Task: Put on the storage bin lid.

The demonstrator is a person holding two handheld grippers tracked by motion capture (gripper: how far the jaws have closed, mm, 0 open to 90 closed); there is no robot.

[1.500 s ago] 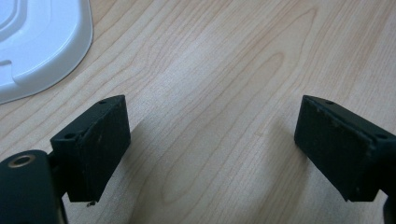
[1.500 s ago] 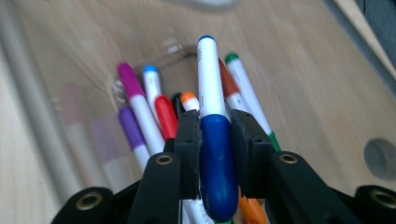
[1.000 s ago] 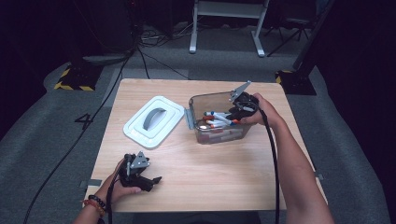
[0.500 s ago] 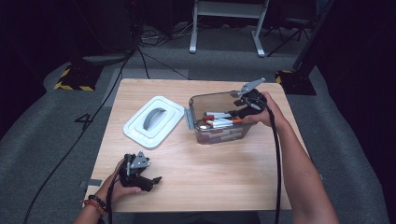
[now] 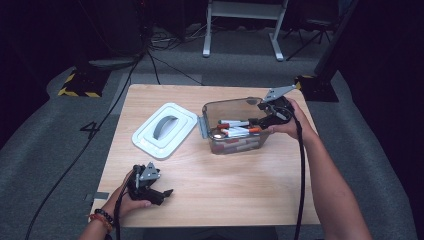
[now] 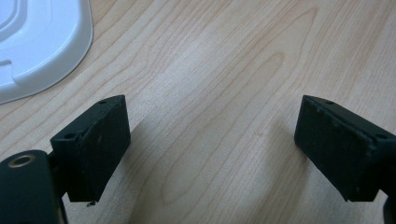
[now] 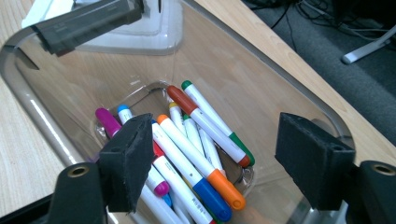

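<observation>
- Nearest to you, your left gripper point(image 5: 167, 193) lies low at the near left corner of the table point(image 5: 240, 200), held in your left hand point(image 5: 131, 200). Its jaws stand wide apart over bare wood, with nothing between them; the left gripper view shows only wood grain in the gap.
- In that same view, the rounded corner of the white lid point(image 6: 42, 51) lies at the upper left, clear of the jaws.
- Farther in and to your left, the white lid point(image 5: 165, 130) lies flat on the table with its grey handle up, just beside the tub's left end.
- Right of the lid stands the clear plastic tub point(image 5: 220, 107), open at the top, with a grey latch on its left end. It holds a loose heap of markers point(image 5: 235, 131).
- Your right gripper point(image 5: 256, 121) hangs over the tub's right end, held in your right hand point(image 5: 287, 122), pointing in toward the markers. Its jaws have just been opening and now stand wide, with nothing gripped between them.
- The right gripper view looks down into the tub point(image 7: 261, 79): the markers point(image 7: 196, 154) lie at the bottom below the jaws, with orange, blue, green, pink and red caps. The pads point(image 7: 130, 158) touch none of them.
- Beyond the table's far edge lie grey floor and cables.
</observation>
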